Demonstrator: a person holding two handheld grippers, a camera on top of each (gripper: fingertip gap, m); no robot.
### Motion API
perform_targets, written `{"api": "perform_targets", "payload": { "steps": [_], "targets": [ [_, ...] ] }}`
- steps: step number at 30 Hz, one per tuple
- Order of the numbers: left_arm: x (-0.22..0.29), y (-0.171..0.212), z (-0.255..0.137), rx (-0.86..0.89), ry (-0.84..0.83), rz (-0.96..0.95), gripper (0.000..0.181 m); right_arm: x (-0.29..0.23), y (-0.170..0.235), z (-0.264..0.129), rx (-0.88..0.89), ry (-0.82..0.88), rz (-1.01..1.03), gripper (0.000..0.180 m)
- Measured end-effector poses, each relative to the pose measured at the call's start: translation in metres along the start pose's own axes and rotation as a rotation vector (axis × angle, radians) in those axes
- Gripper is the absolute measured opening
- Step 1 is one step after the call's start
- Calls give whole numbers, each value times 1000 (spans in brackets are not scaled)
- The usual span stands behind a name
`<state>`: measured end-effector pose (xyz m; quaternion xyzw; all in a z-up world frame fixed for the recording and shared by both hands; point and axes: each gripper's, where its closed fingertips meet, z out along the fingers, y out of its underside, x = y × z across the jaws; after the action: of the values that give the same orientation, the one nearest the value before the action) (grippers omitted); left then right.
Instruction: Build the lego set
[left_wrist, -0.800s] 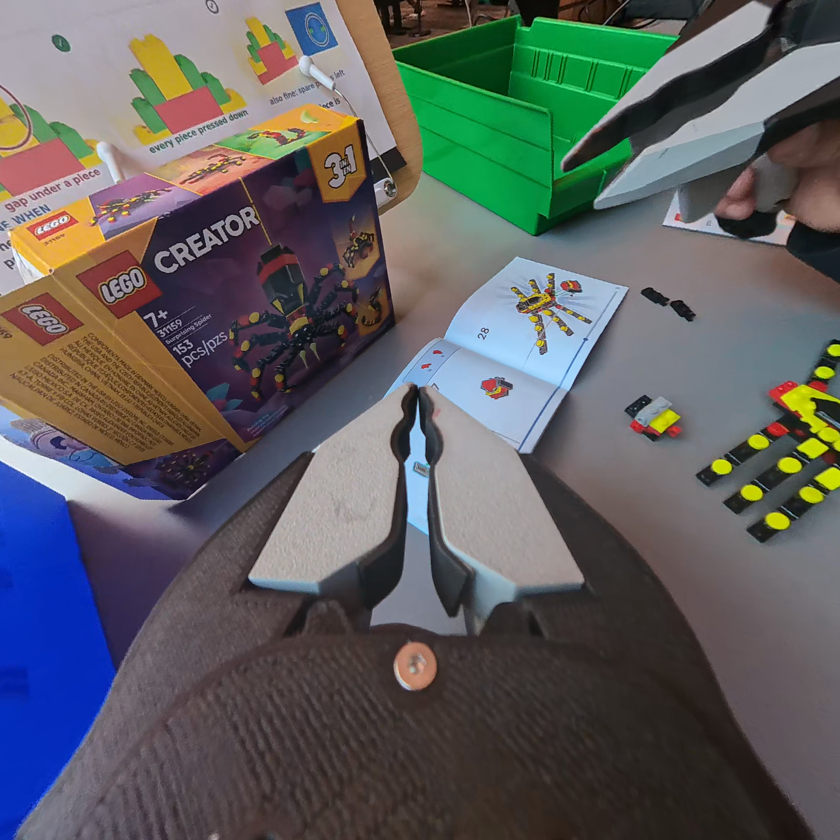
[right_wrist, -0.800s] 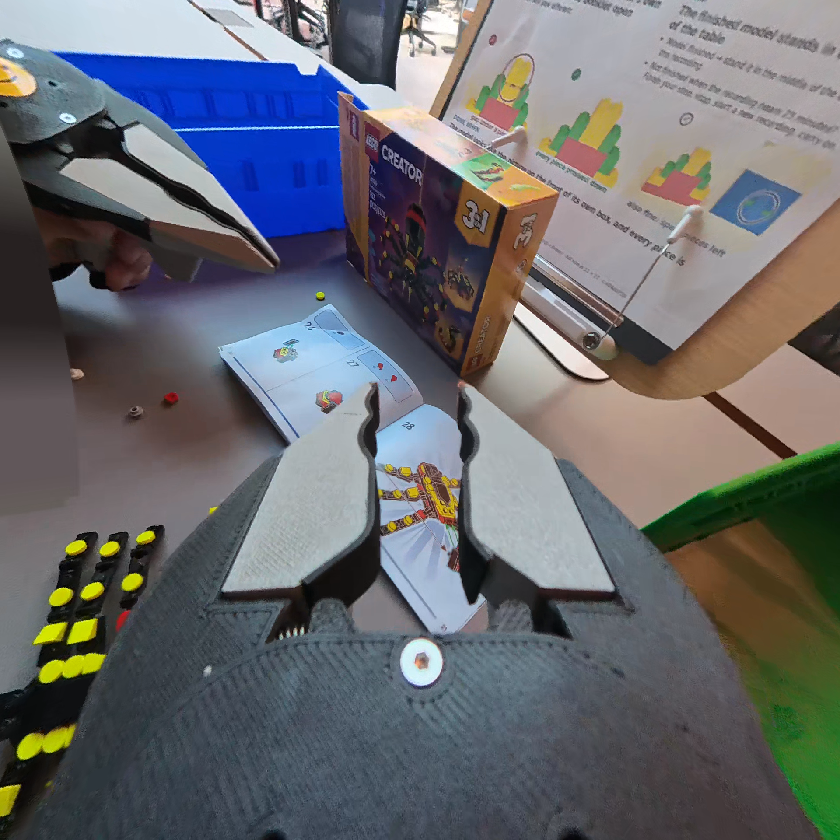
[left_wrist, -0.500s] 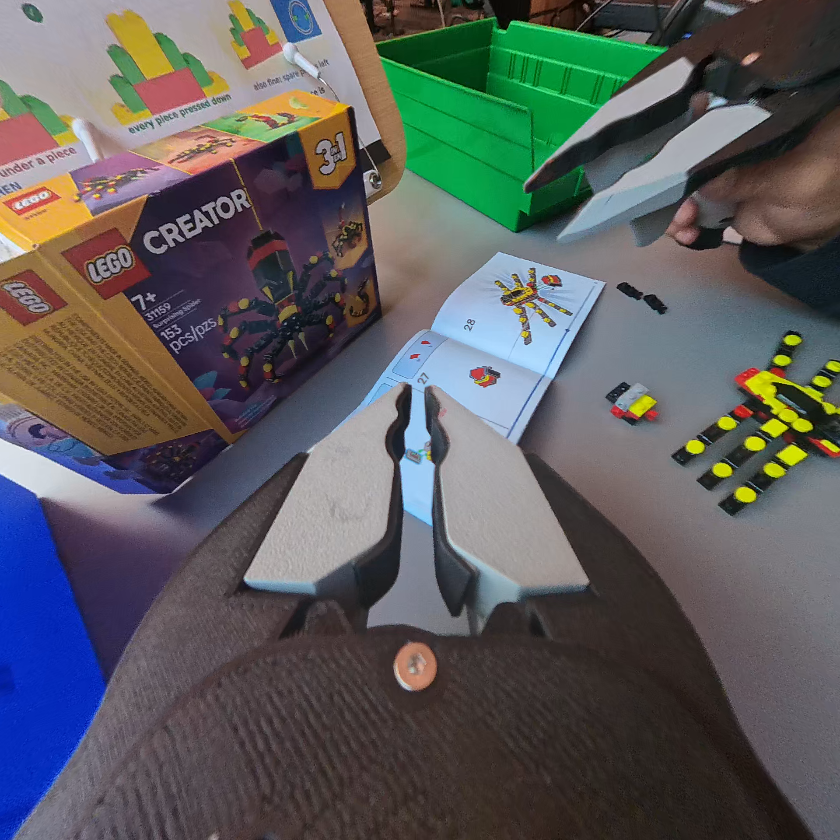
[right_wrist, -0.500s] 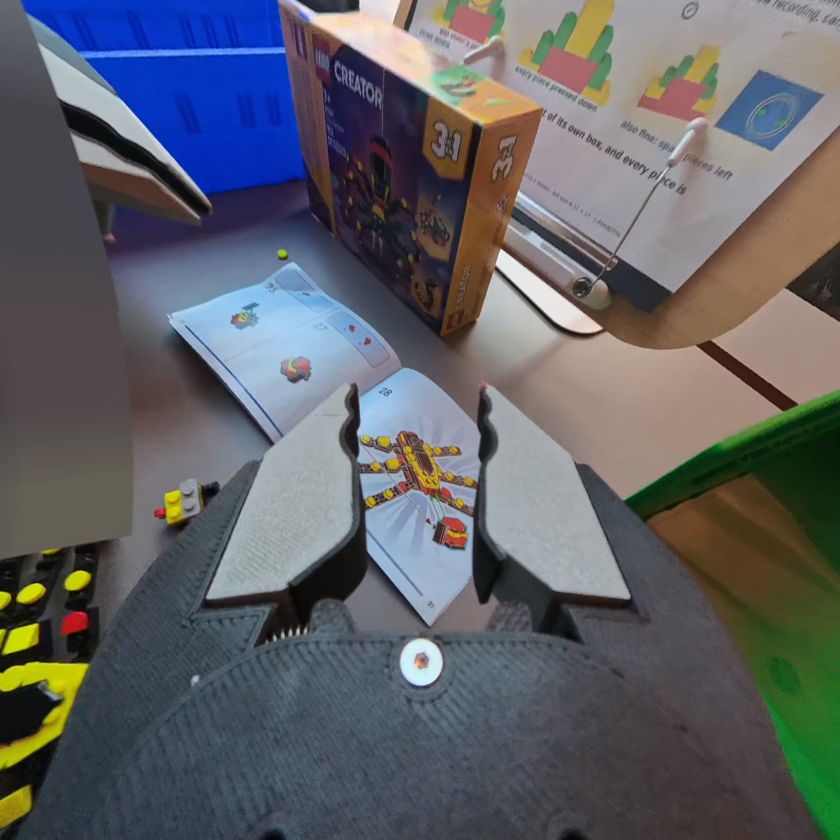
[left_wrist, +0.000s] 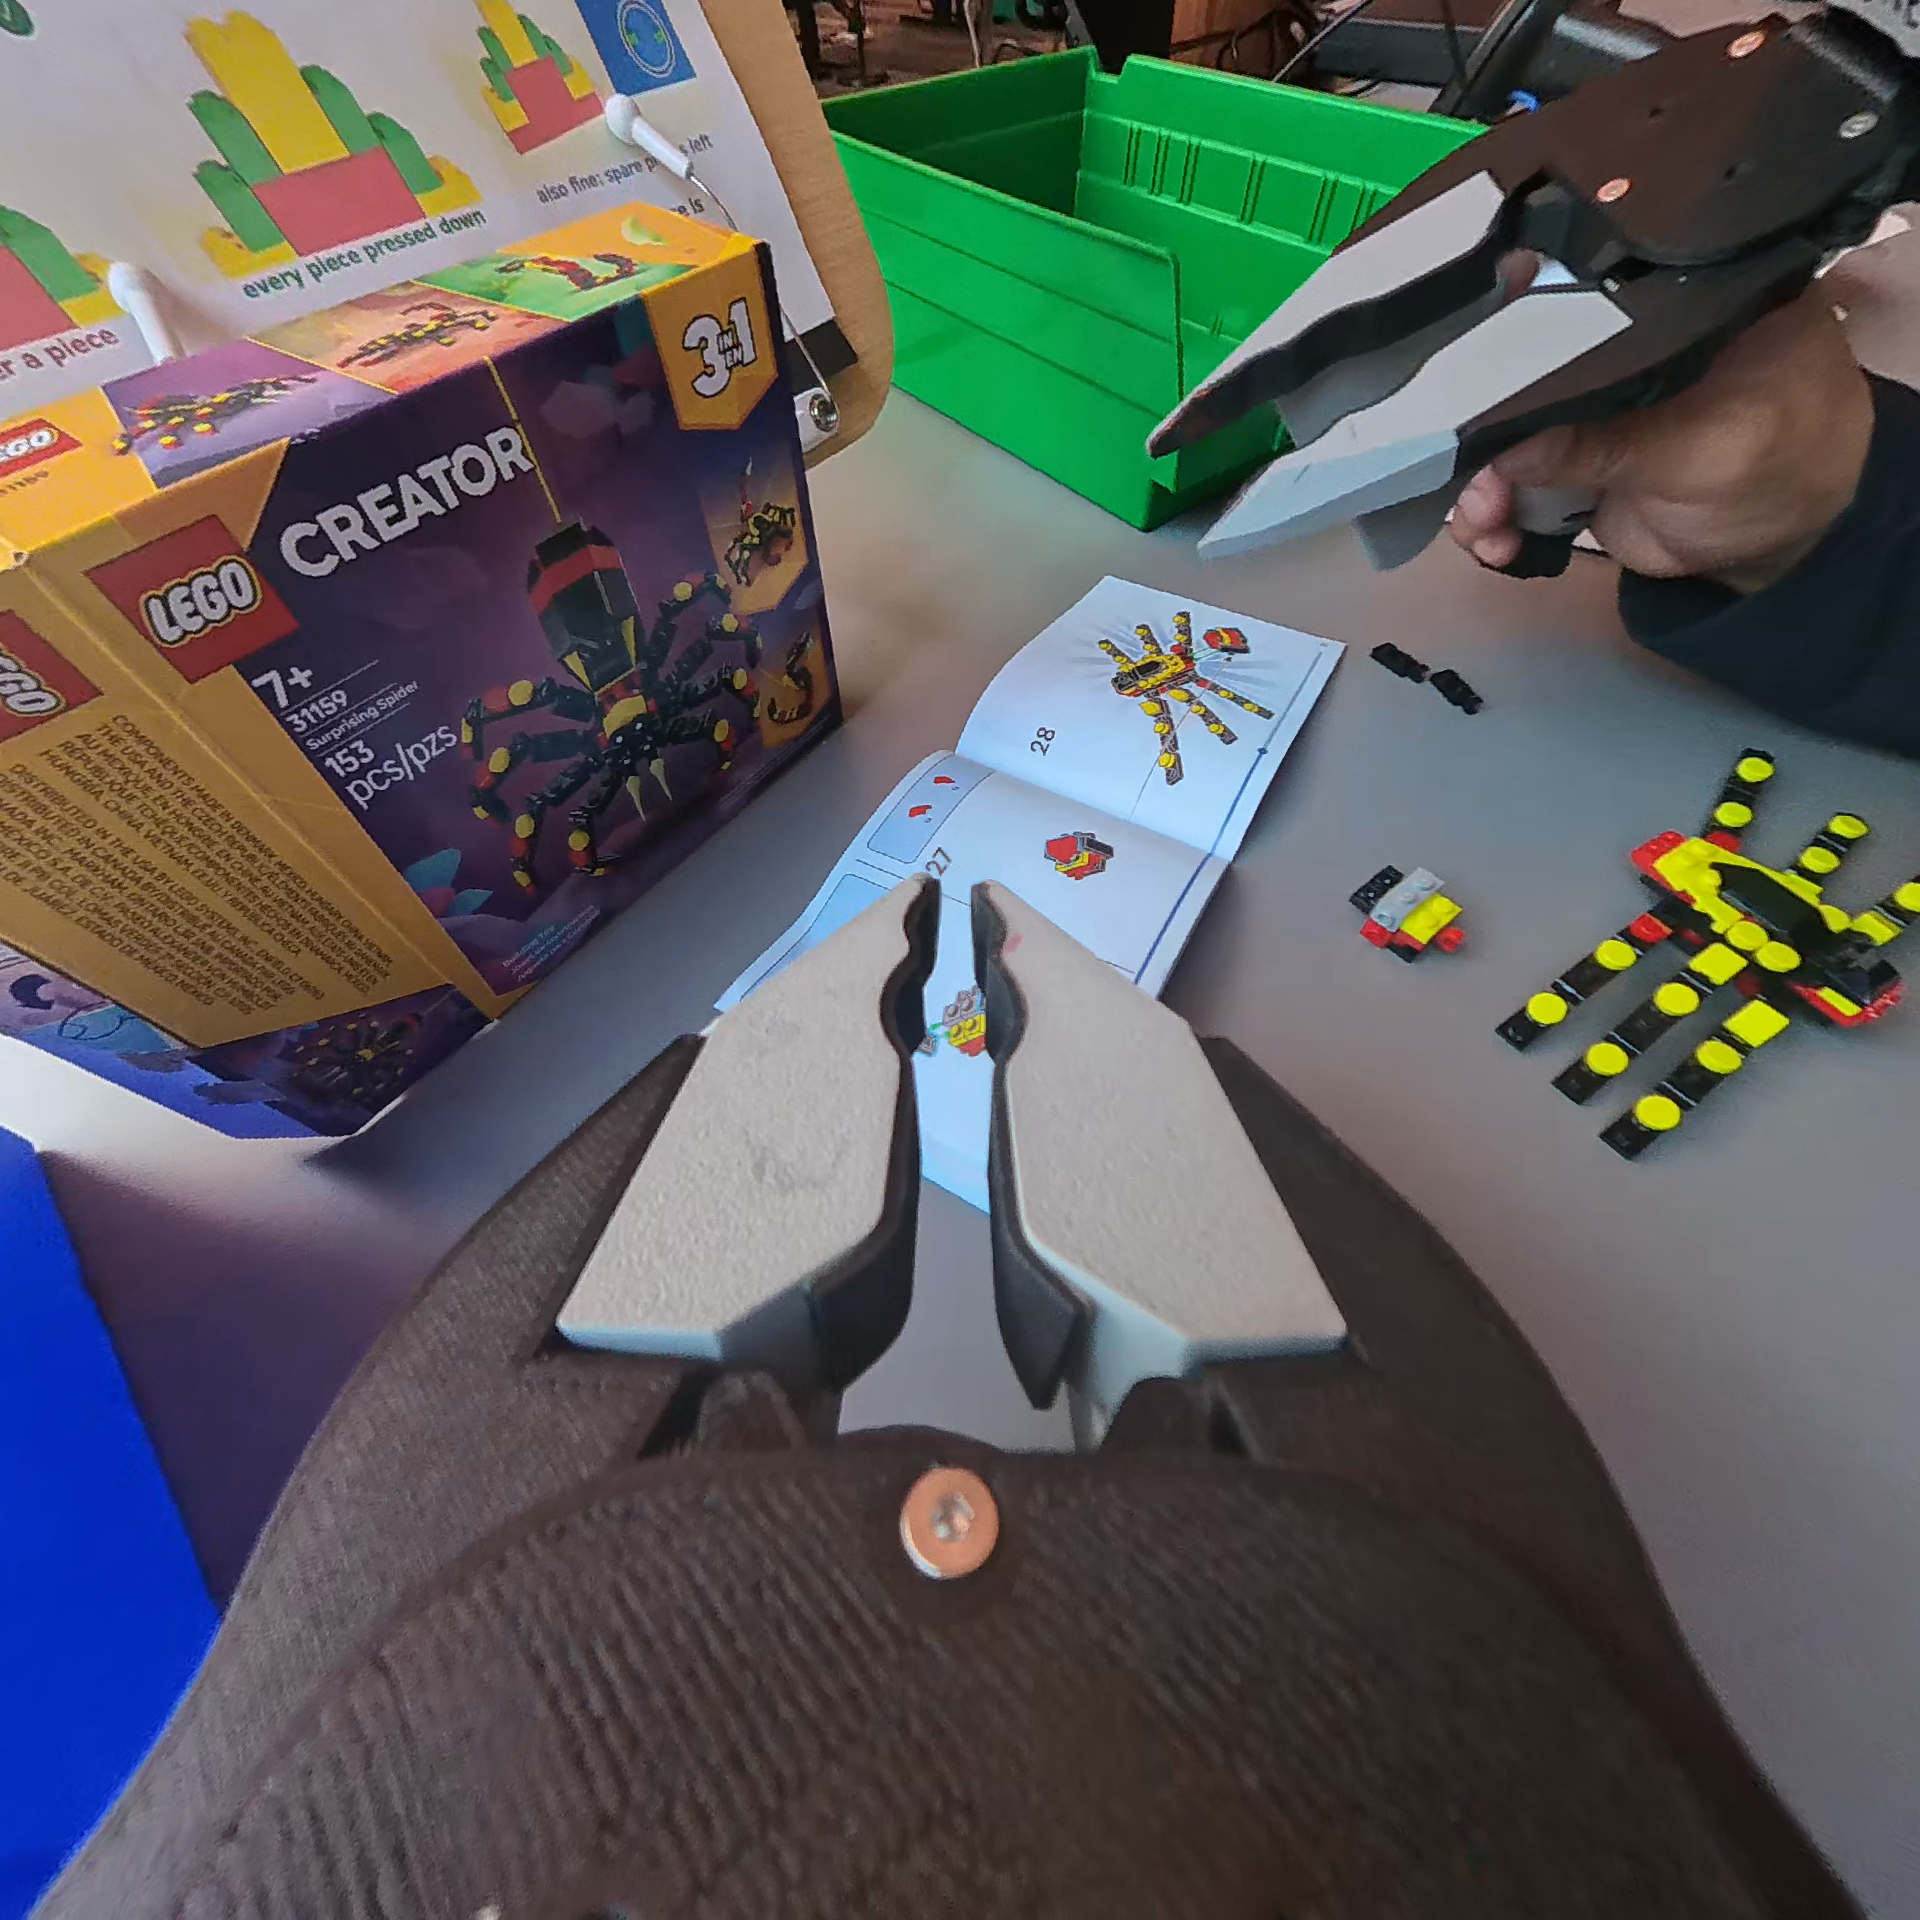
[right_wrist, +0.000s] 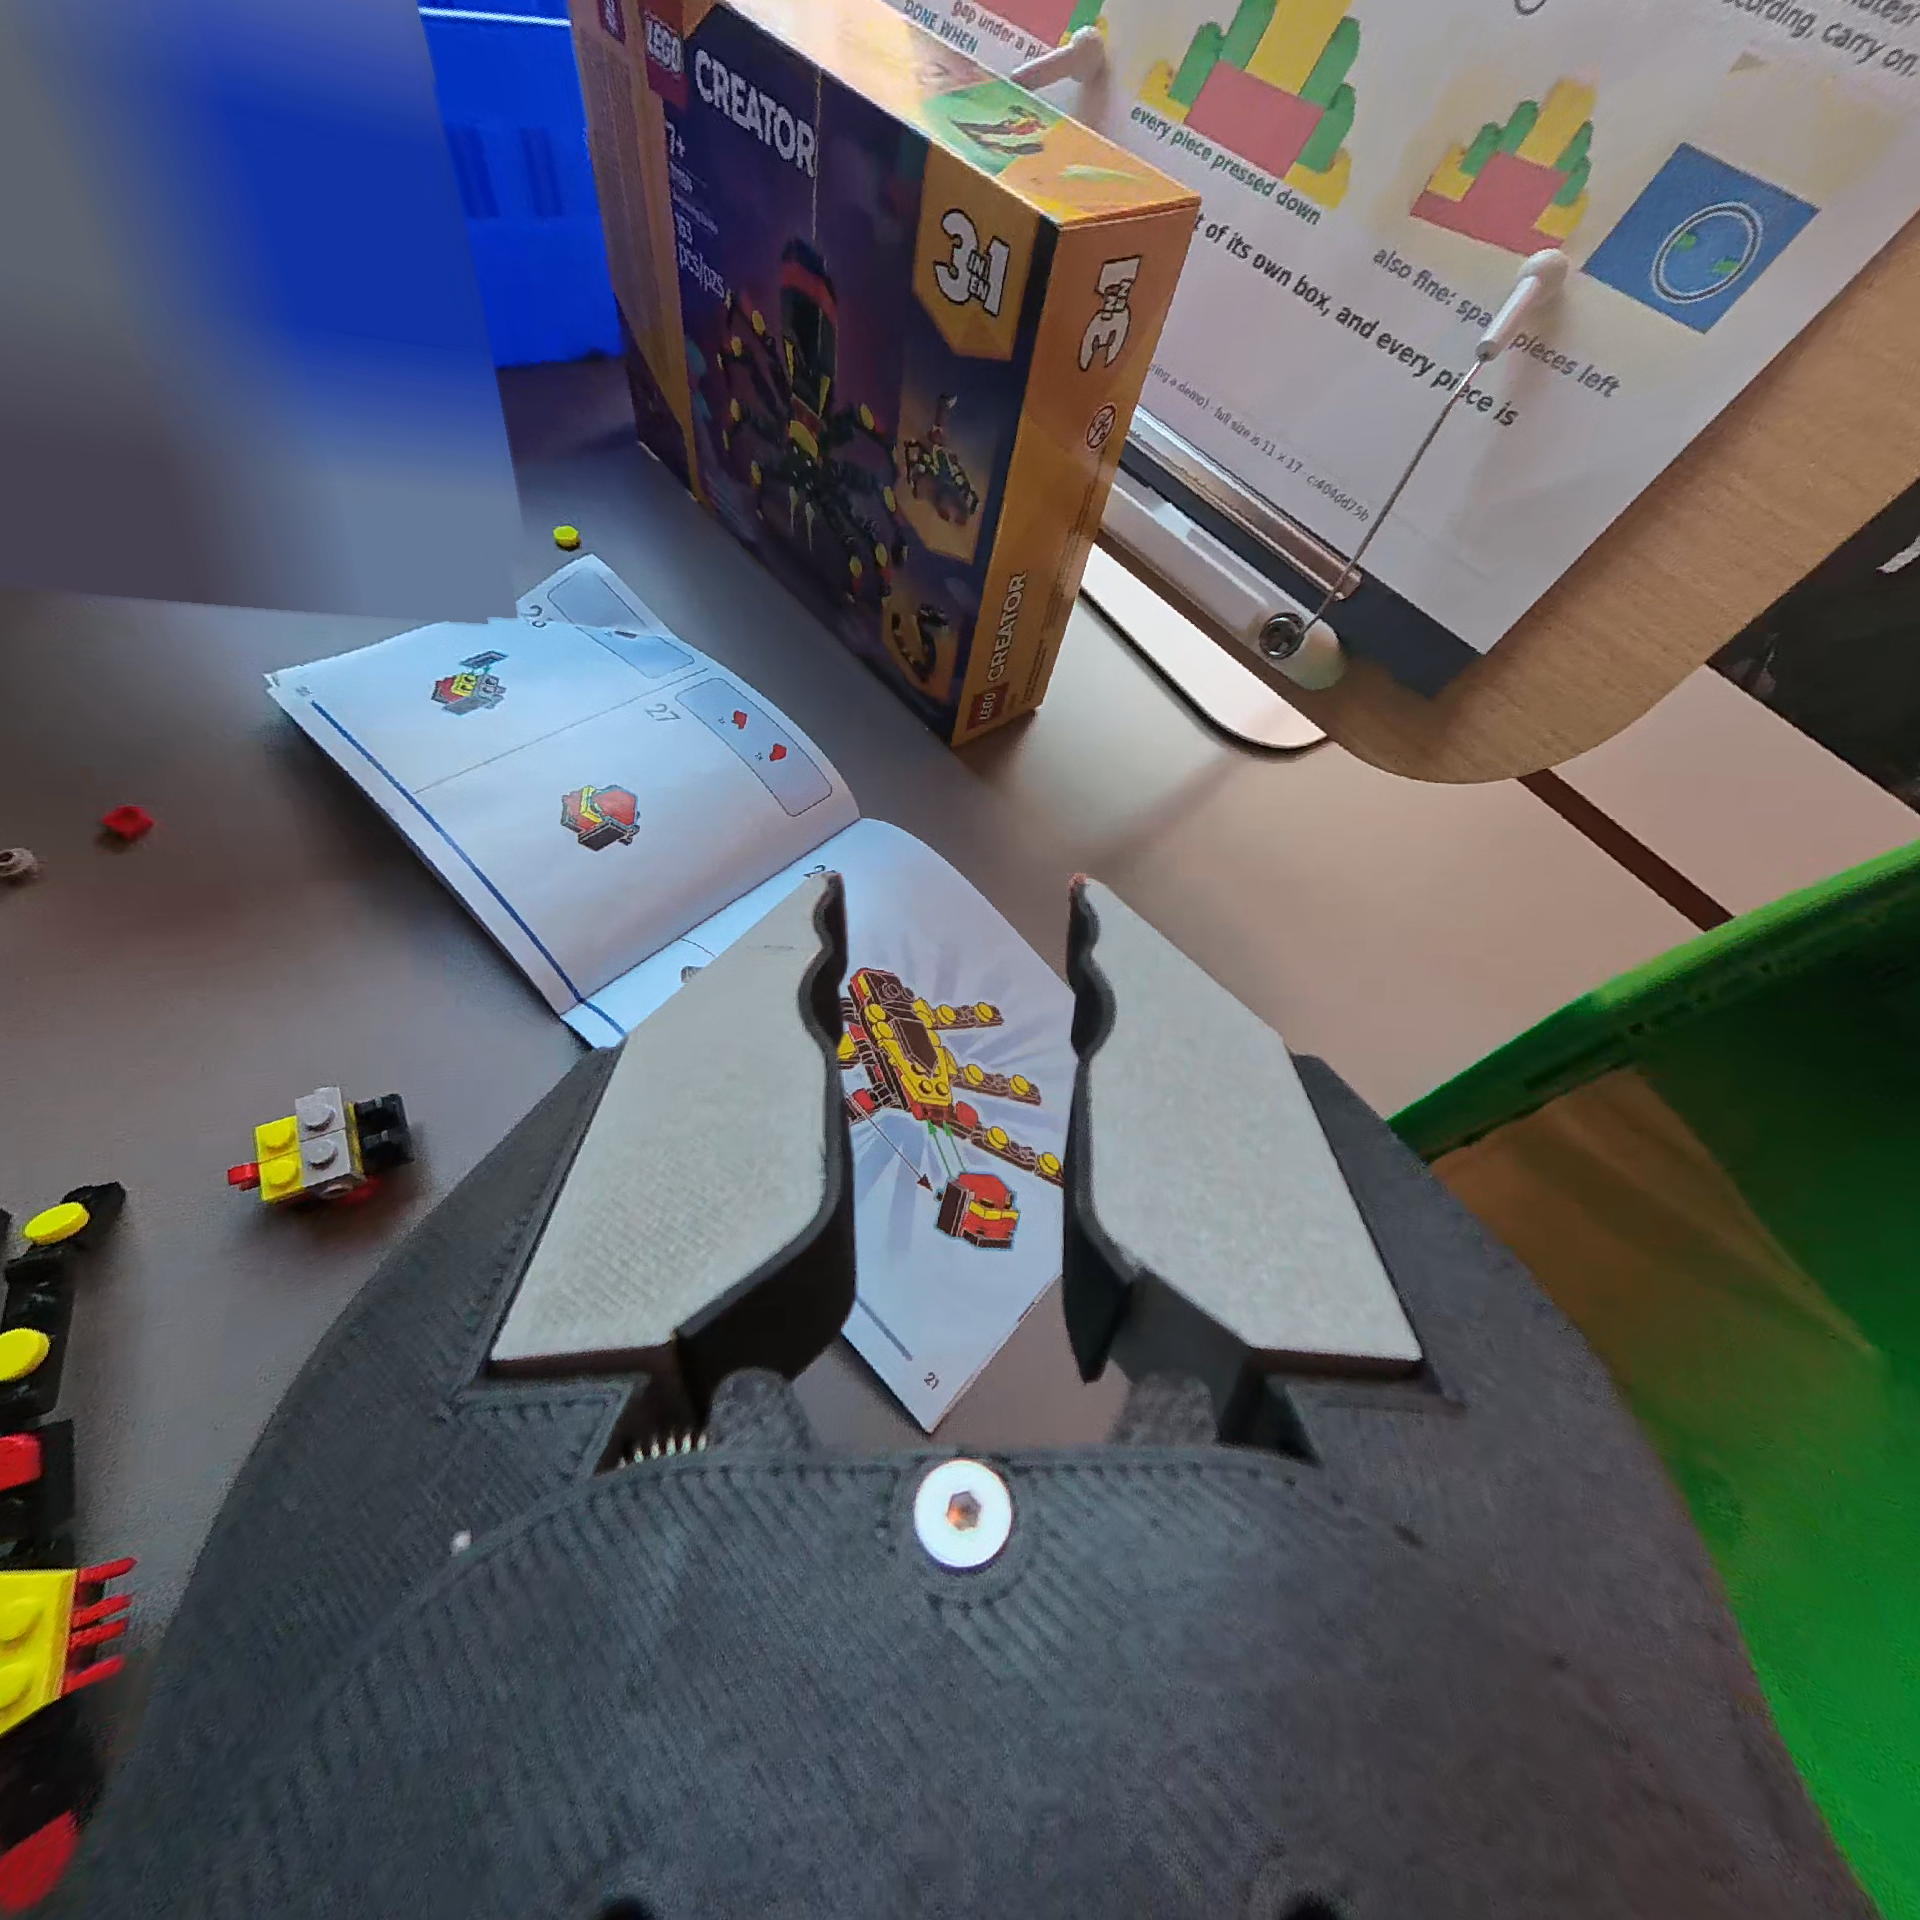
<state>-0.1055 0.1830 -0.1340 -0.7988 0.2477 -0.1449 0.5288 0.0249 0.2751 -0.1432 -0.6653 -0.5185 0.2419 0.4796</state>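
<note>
Lying at 9 o'clock of the empty, parted right gripper (right_wrist: 951, 914), the small sub-assembly (right_wrist: 322, 1148); left gripper (left_wrist: 954, 902) nearly closed, empty, farther.

Two claw-mounted cameras, both close above the worktop (left_wrist: 1558, 1351)

The left view looks from the near left towards the far right; the right view faces far left. Both share the open booklet (left_wrist: 1101, 790) (right_wrist: 623, 769) and box (left_wrist: 416, 665) (right_wrist: 862, 395).

The set box (left_wrist: 436, 665) is glossy printed cardboard; at its 3 o'clock the instruction booklet (left_wrist: 1091, 821) is thin smooth paper. The green bin (left_wrist: 1039, 312) is shiny moulded plastic. The table (left_wrist: 1558, 1403) looks matt grey.
</note>
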Motion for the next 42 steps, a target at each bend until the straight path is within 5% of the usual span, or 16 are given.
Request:
{"api": "perform_targets", "payload": {
  "steps": [42],
  "targets": [
    [2, 8, 5, -36, 25, -67, 0, -5, -11, -7, 52, 33, -127, 20]
  ]
}}
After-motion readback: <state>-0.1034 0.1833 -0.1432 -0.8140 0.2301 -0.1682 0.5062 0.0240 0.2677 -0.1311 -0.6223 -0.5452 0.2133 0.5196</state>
